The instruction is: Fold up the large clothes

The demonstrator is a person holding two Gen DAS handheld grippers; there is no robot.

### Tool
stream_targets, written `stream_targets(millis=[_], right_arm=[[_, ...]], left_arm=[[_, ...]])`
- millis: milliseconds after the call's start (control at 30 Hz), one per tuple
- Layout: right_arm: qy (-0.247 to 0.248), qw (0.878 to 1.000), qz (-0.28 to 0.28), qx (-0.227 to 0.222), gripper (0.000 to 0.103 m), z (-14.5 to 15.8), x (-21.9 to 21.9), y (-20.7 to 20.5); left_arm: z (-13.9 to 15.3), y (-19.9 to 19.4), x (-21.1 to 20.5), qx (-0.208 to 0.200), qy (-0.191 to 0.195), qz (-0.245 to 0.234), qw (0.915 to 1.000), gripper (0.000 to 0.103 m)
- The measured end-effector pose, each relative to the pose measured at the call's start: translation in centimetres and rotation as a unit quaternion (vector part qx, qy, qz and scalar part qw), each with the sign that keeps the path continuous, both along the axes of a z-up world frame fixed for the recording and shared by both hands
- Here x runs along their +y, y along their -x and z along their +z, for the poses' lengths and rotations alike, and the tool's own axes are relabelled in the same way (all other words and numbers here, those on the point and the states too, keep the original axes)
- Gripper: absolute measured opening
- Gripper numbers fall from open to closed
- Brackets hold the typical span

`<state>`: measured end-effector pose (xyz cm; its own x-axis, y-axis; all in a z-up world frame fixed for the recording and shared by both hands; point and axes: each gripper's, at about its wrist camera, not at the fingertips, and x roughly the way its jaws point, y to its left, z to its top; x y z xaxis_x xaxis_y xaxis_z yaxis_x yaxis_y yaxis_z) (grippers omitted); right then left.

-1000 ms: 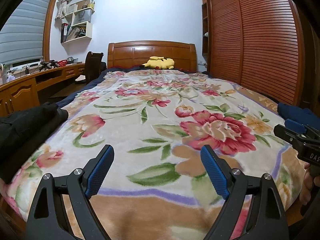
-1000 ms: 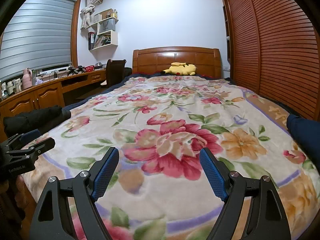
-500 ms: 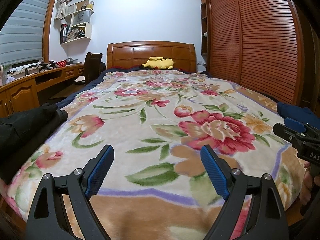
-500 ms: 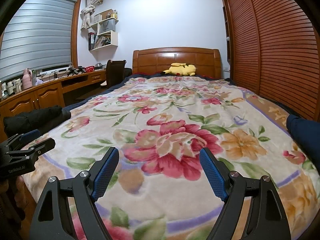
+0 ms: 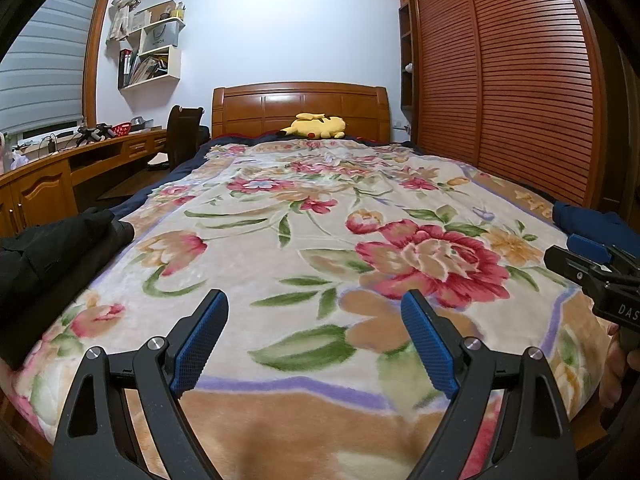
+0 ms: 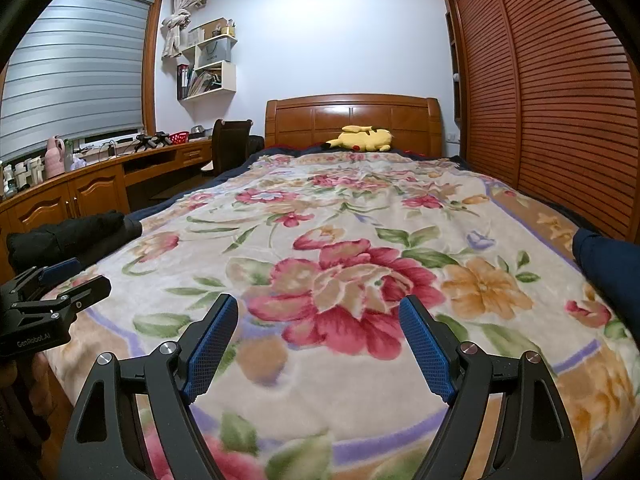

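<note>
room: bedroom; wooden headboard (image 5: 300,110) at the far end, slatted wardrobe (image 5: 520,92) along the right side, desk (image 6: 92,184) and blinds (image 6: 72,64) along the left, wall shelf (image 6: 208,64) above the desk.
surface: bed (image 5: 320,240) under a floral blanket, flat and mostly bare across its middle; yellow plush (image 5: 316,126) at the head edge.
black garment: black garment (image 5: 52,248) bunched on the bed's left edge, near the foot corner.
blue garment: blue garment (image 6: 608,268) lying at the bed's right edge, partly cut off by the frame.
left gripper: left gripper (image 5: 314,336) has its fingers spread wide with nothing between them; held over the foot edge, apart from both garments.
right gripper: right gripper (image 6: 318,336) likewise spread and carrying nothing; over the foot edge, beside the left one.
task state: judged not yet begun; no garment is laid out flat.
risk 1: black garment sits at the very edge; a pull toward the outside would likely drag it off the bed.
risk 2: a bunched garment hides its layers; a pinch may take one layer only, or take the blanket along with it.
risk 3: plush blanket pile may cling, so a dragged garment could wrinkle instead of spreading.
risk 4: blue garment is only partly in view; its shape cannot be told, so a blind grab may catch the wrong part.
</note>
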<state>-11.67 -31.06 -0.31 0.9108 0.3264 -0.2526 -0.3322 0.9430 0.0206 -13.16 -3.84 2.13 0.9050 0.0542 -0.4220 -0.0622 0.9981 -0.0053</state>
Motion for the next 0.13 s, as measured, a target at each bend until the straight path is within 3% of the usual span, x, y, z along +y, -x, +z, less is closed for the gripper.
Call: stream_targets(millis=[133], right_arm=[[0.000,1.000,-0.001,0.000,0.084,-0.01,0.02,0.00]], left_arm=[[0.03,-0.05,-0.18,0.001,0.000,-0.001,1.0000,0.089]])
